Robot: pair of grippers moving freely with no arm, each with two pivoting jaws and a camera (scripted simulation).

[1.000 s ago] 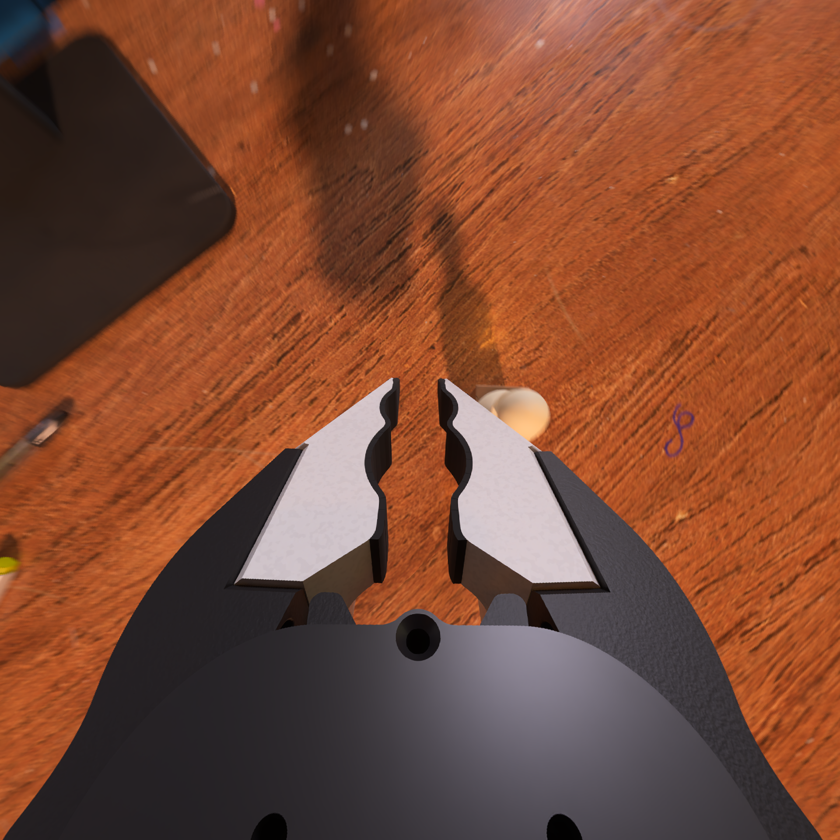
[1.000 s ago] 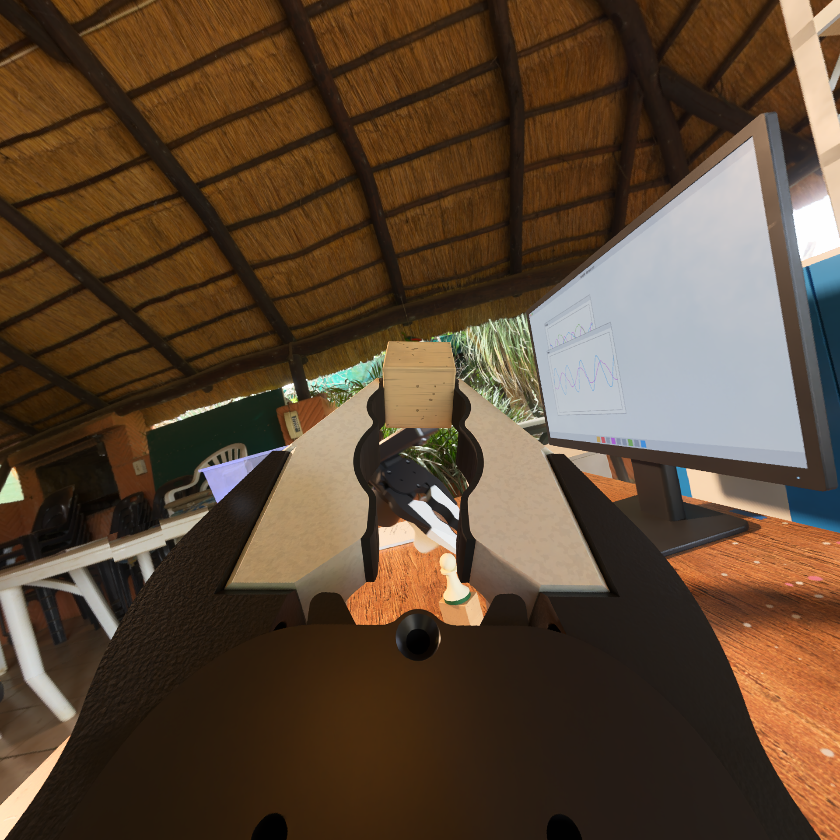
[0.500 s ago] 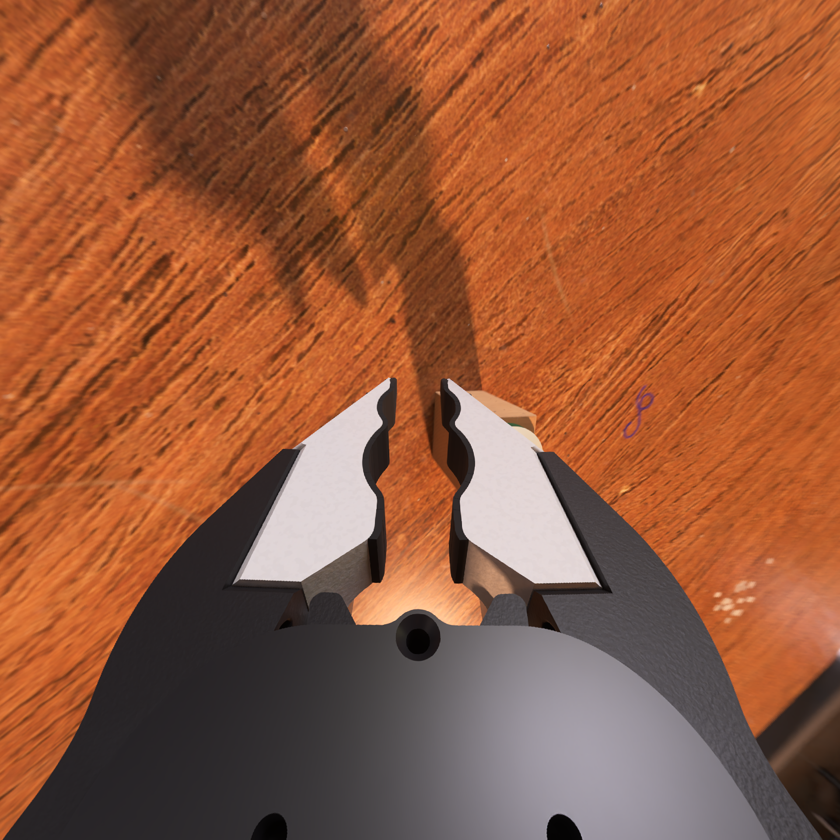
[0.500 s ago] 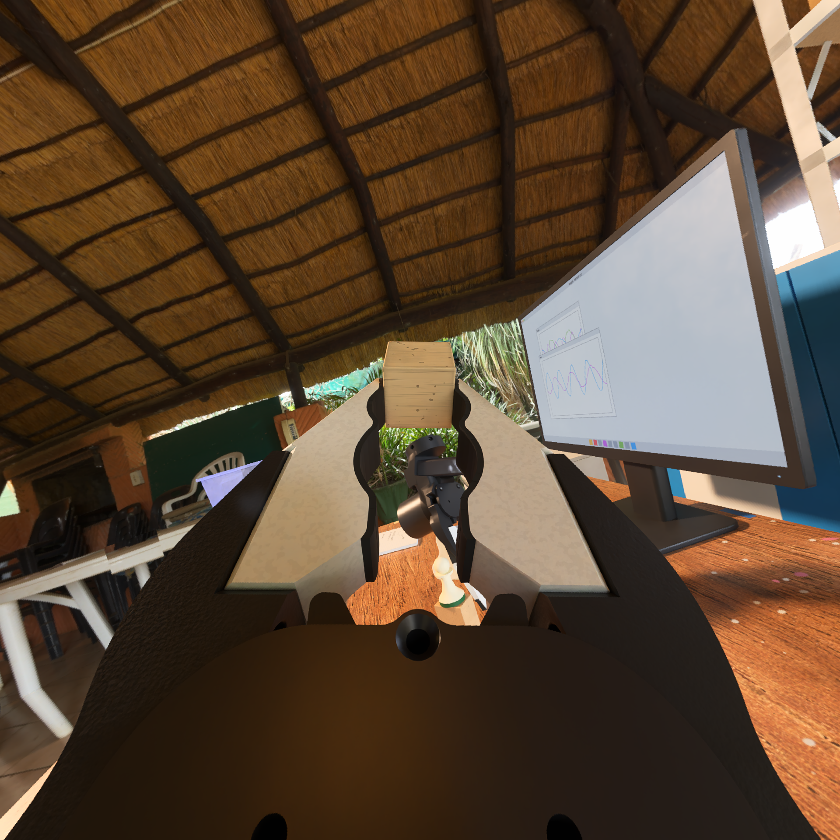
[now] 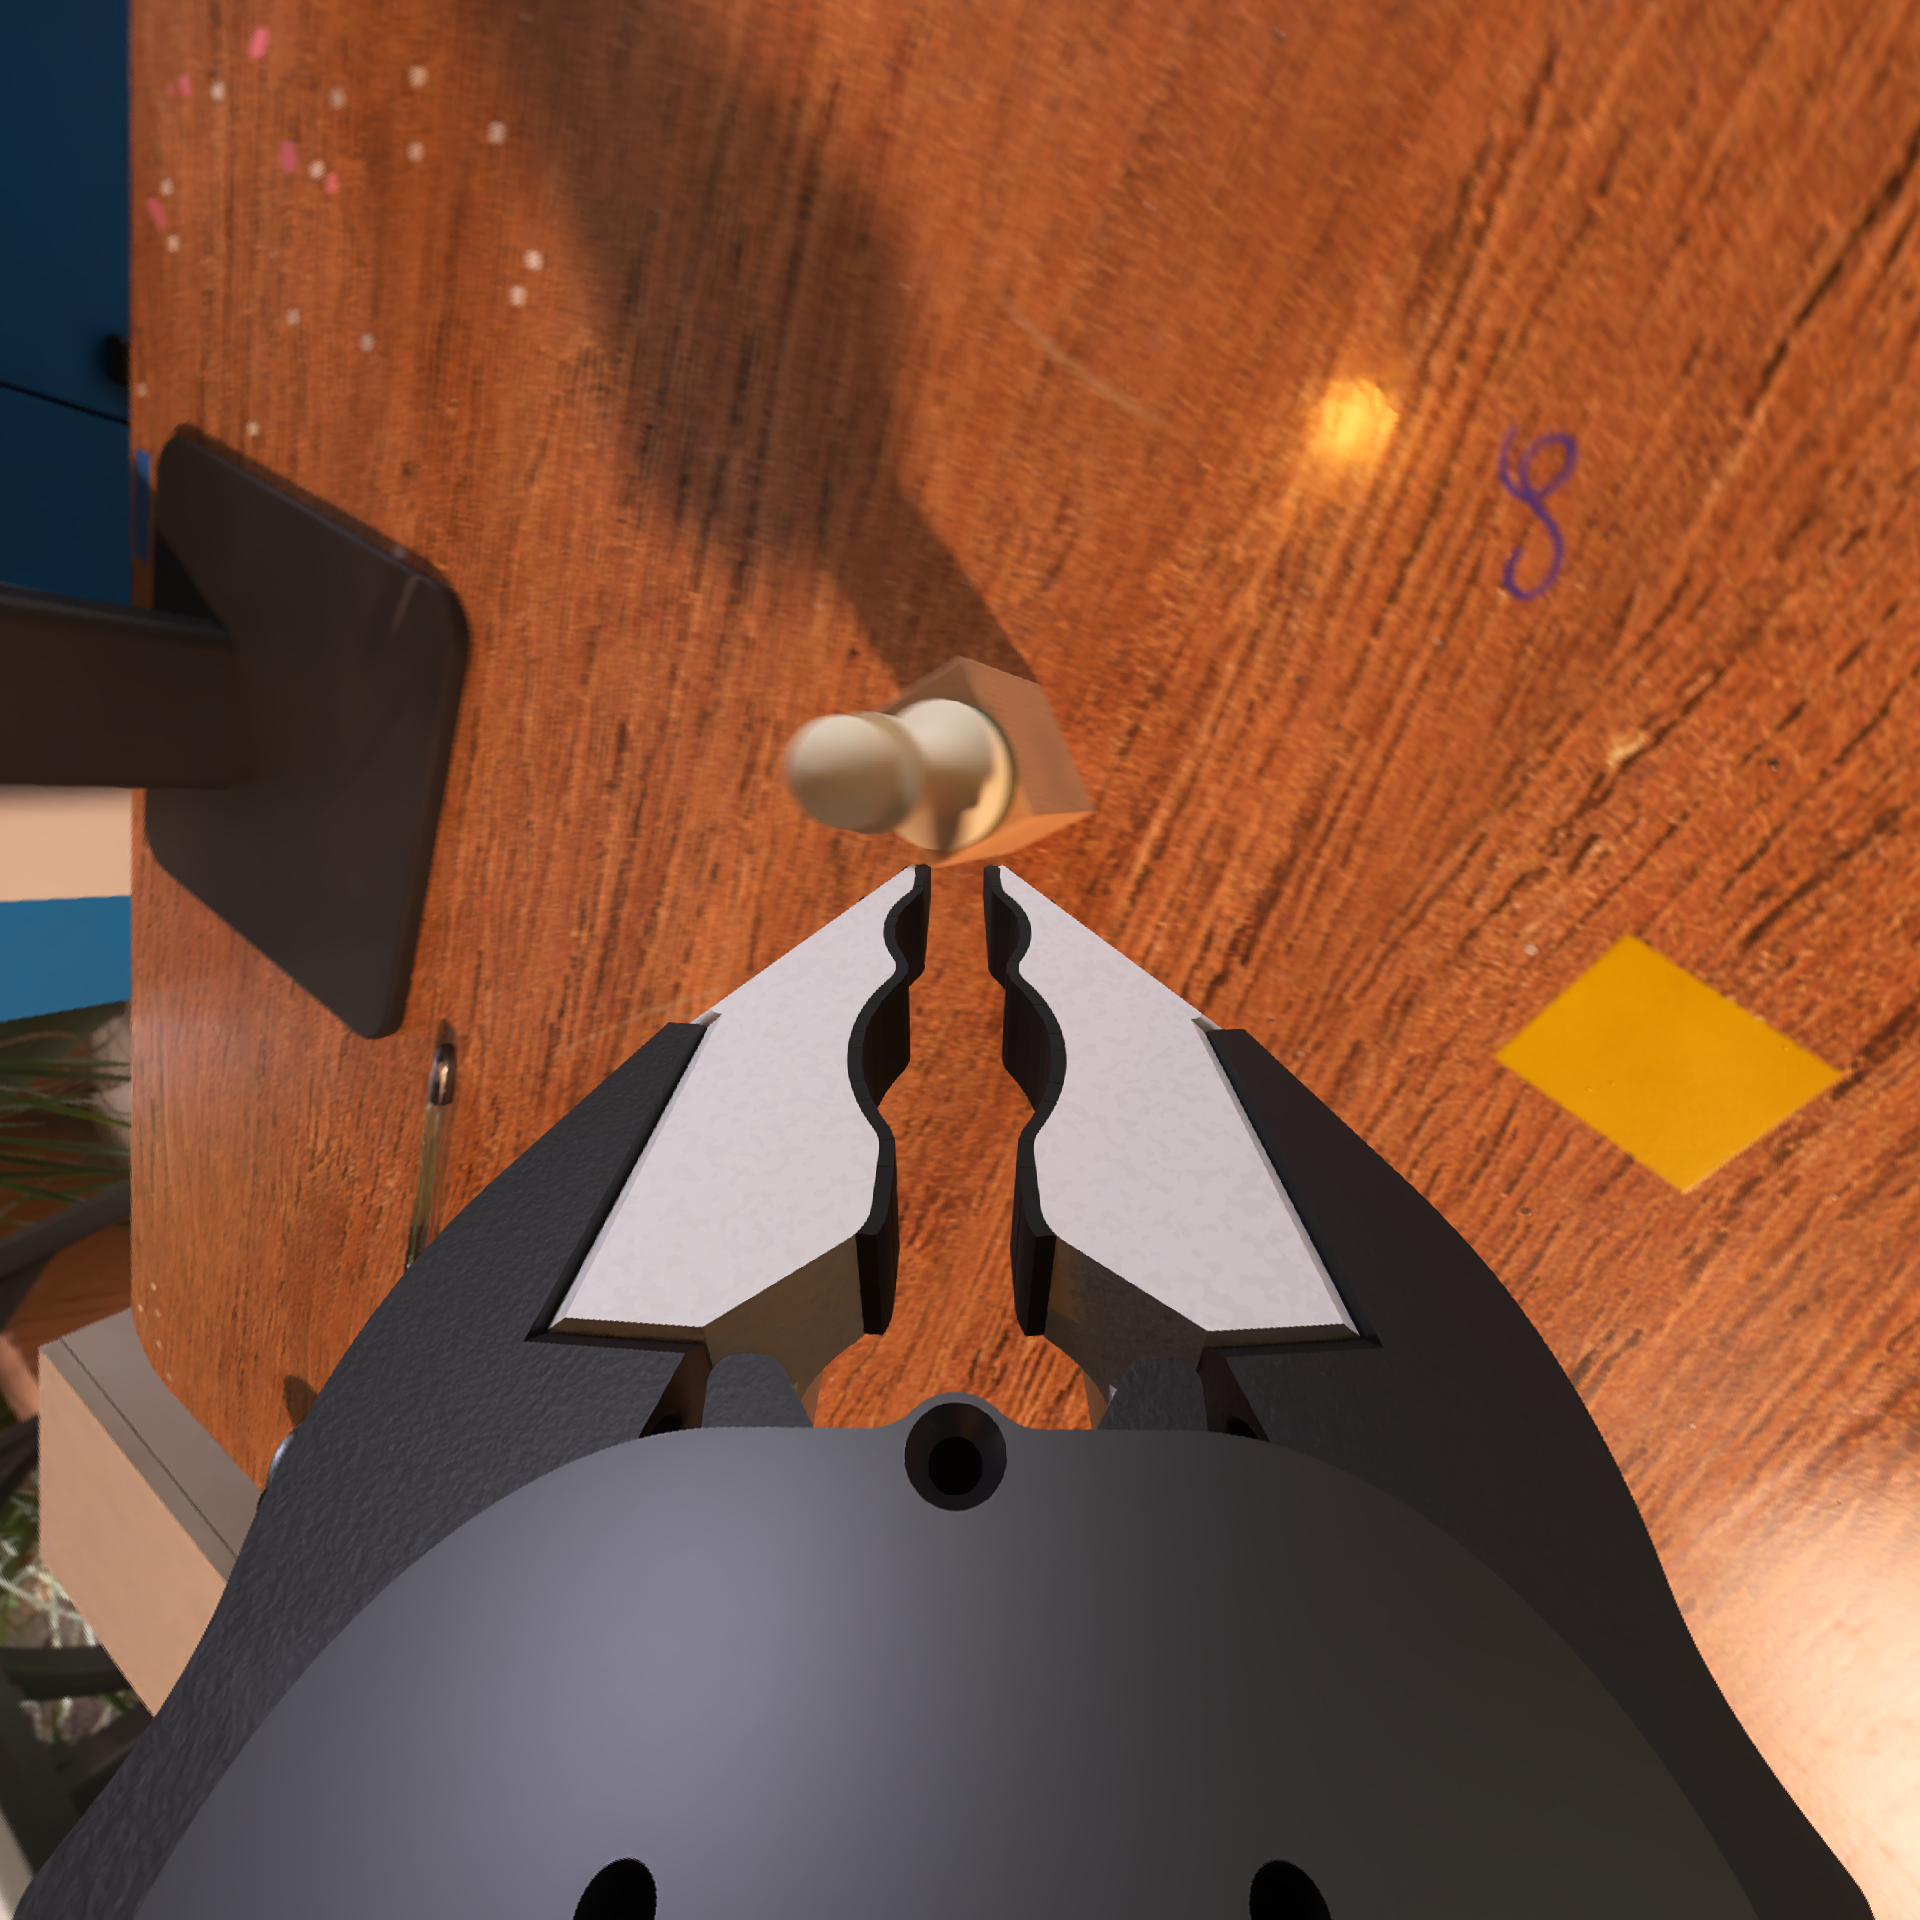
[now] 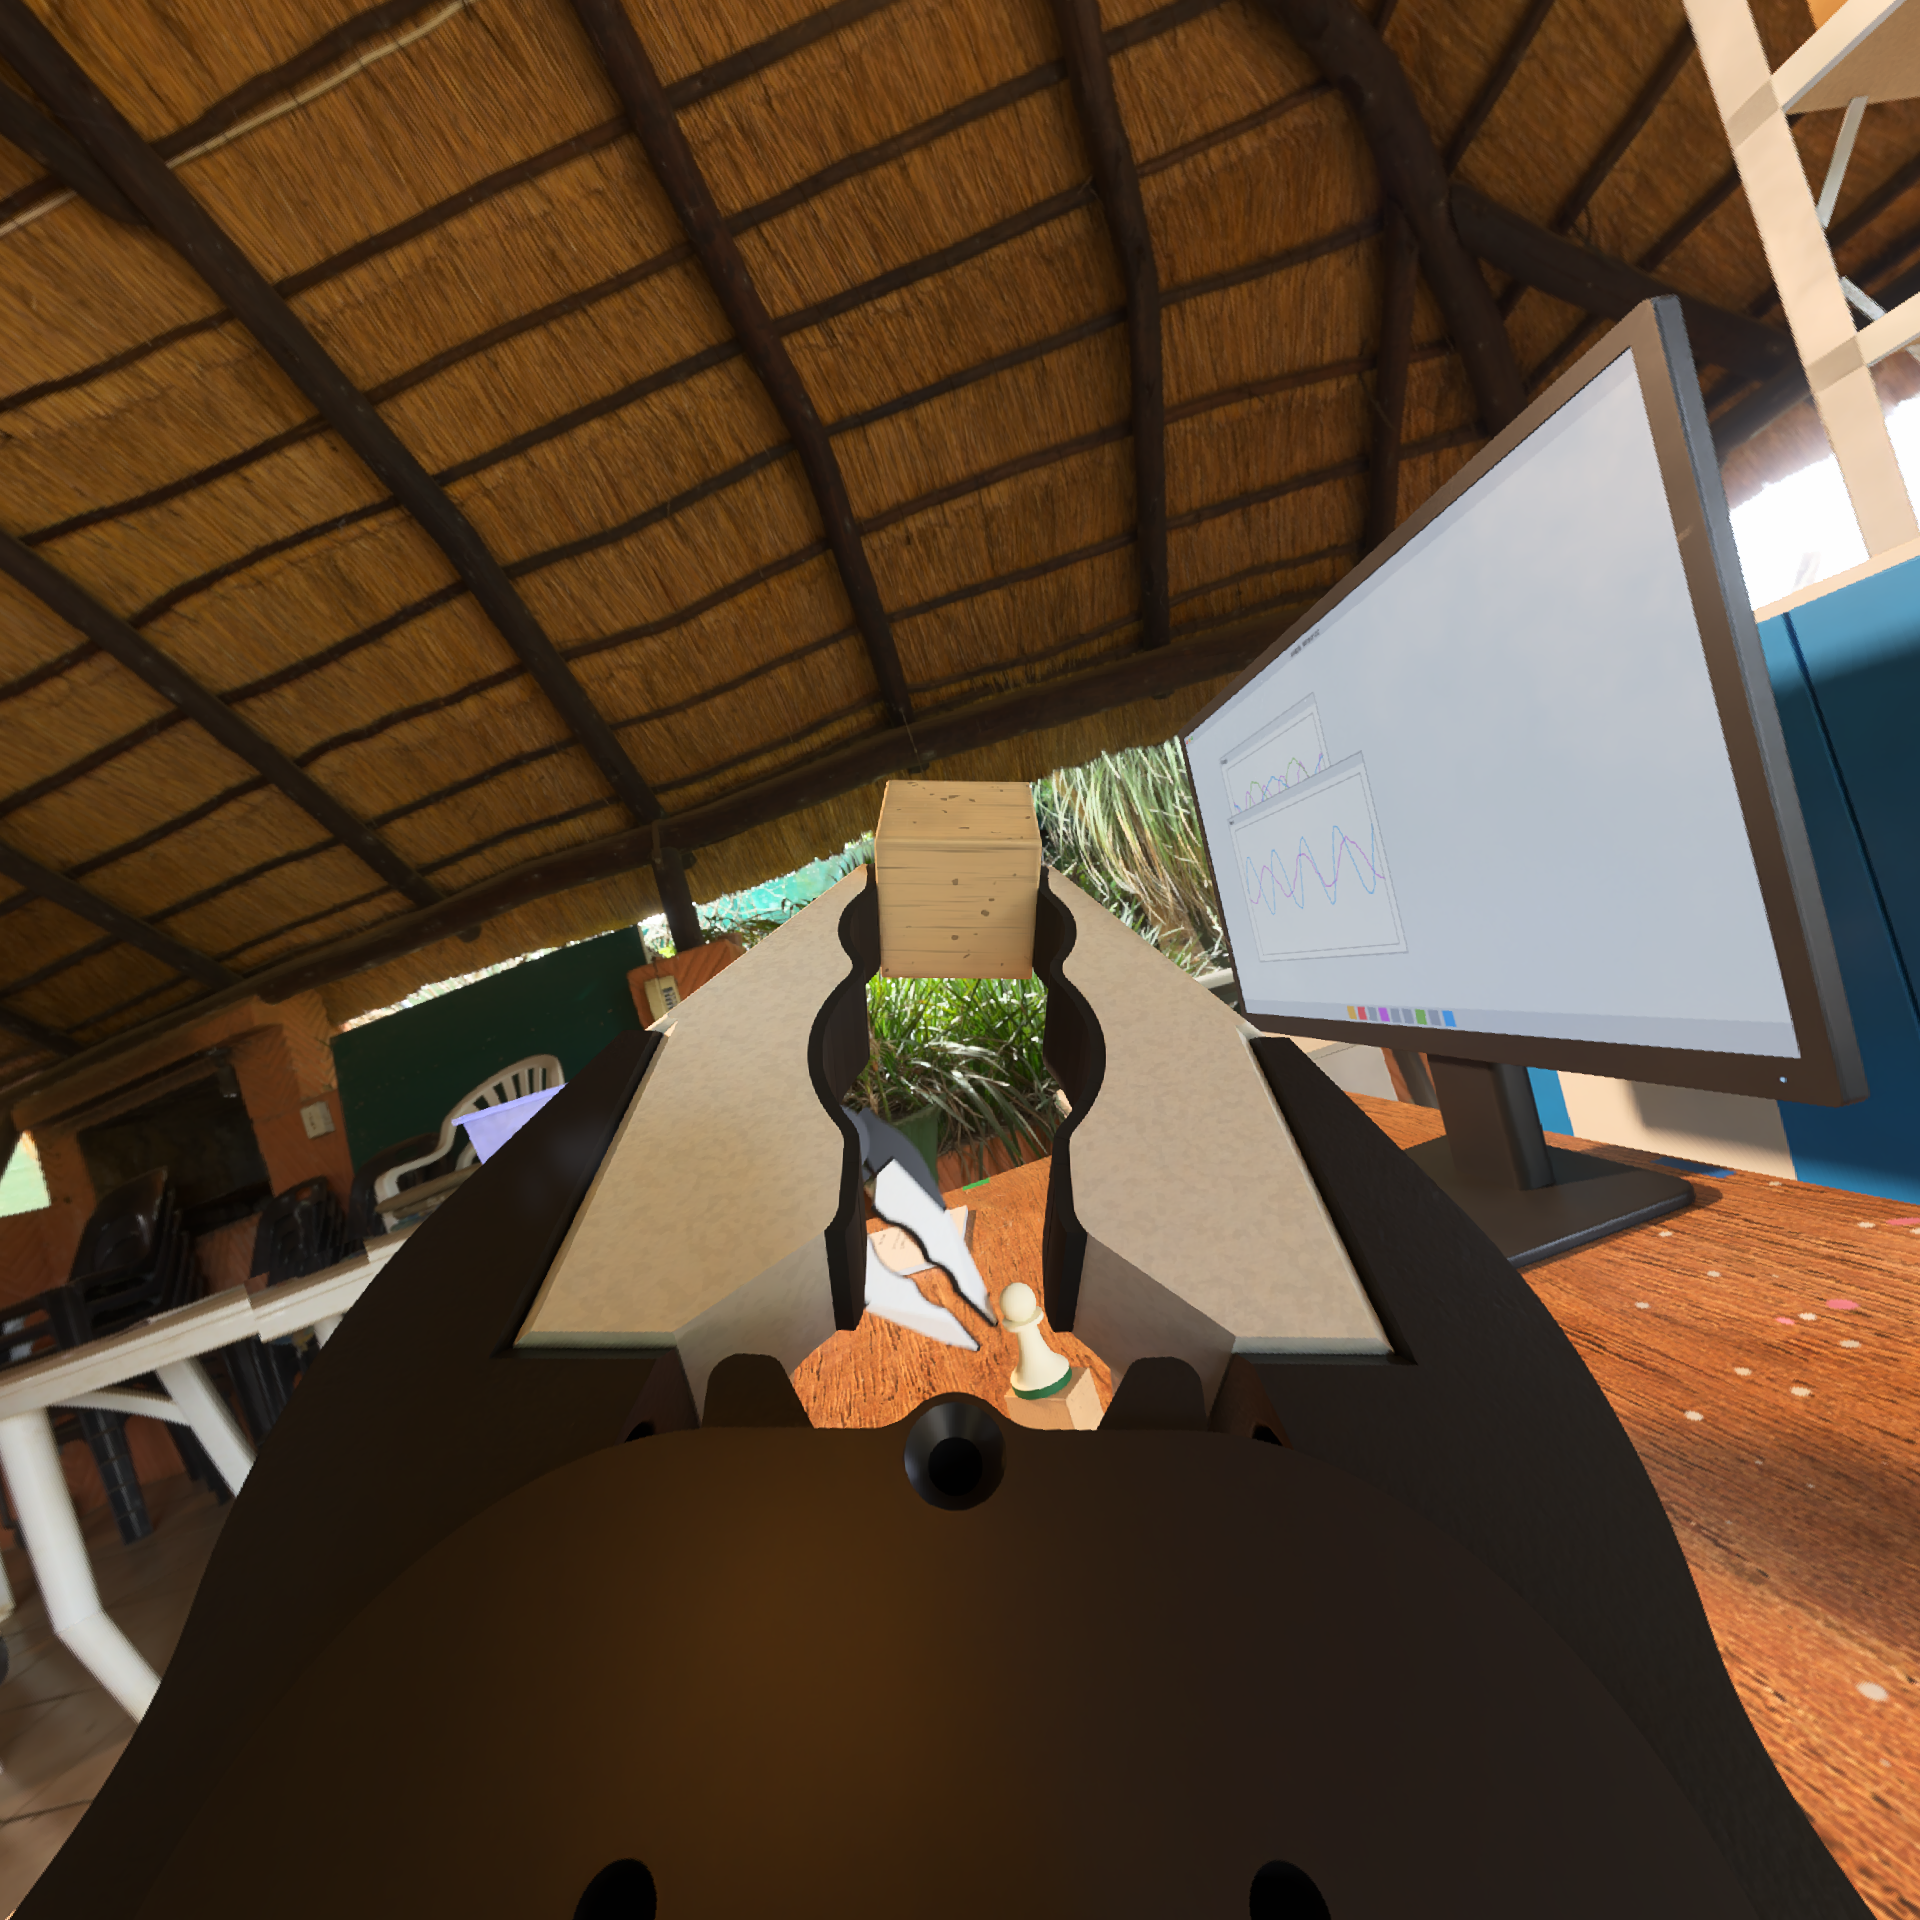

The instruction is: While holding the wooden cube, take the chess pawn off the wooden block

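Looking down on the reddish wooden surface (image 5: 1351,727), the left tool (image 5: 954,871) hovers with its two fingers only a narrow gap apart and nothing between them, the tips just short of the pawn (image 5: 894,774). The cream pawn stands upright on the small wooden block (image 5: 1029,748), which rests on the surface. Nearby lie a yellow square (image 5: 1668,1060) and the dark foot of the monitor (image 5: 301,727). The right tool (image 6: 956,883) is raised well above the surface, its fingertips clamped on the wooden cube (image 6: 956,878). Below it, the pawn (image 6: 1029,1340) and block (image 6: 1070,1397) show, with the left tool (image 6: 982,1320) just beside the pawn's head.
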